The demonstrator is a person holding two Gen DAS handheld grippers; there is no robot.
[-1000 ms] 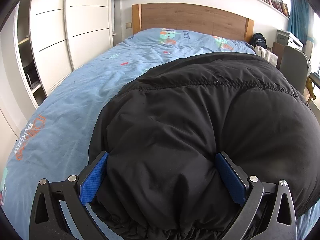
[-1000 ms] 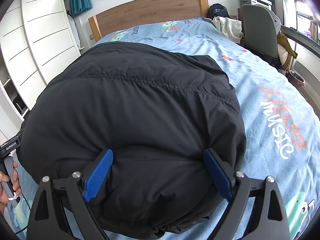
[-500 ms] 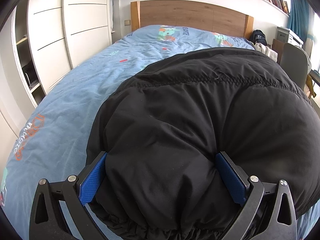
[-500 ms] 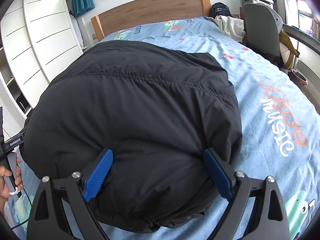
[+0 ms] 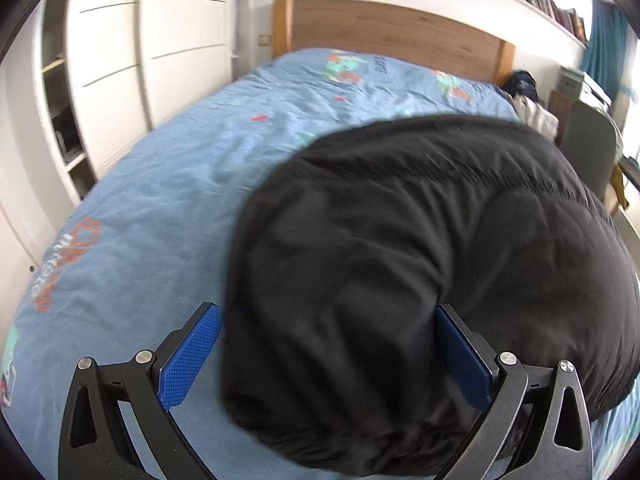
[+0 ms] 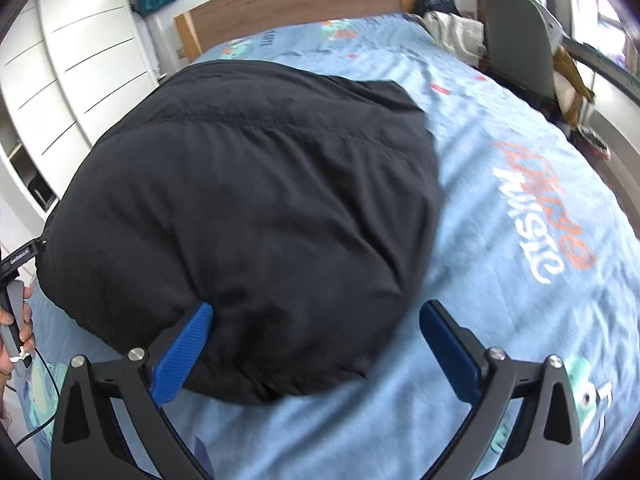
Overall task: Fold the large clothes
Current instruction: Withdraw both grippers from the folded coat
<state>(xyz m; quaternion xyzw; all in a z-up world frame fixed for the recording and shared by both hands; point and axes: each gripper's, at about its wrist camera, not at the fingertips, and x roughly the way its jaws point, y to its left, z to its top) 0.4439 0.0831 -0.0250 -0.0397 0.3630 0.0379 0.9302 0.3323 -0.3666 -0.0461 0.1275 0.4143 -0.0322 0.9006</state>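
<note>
A black puffy jacket [image 5: 420,260] lies bunched on the blue bed cover [image 5: 180,184]. In the left wrist view my left gripper [image 5: 328,344] is open around the jacket's near edge; its right pad touches the fabric and its left pad [image 5: 188,360] stands clear over the cover. In the right wrist view the jacket [image 6: 248,208] fills the left and middle. My right gripper [image 6: 316,340] is open; its left pad [image 6: 184,356] touches the jacket edge and its right pad stands free over the bed cover [image 6: 520,208].
A wooden headboard [image 5: 400,36] stands at the far end. White wardrobes [image 5: 120,80] line the left side. A grey chair [image 6: 516,44] and clothes stand at the right. The person's hand [image 6: 12,332] shows at the left edge of the right wrist view.
Both grippers have shifted outward and loosened: the left one moved left, the right one moved right, so one pad of each now stands clear of the jacket. The jacket has settled lower.
</note>
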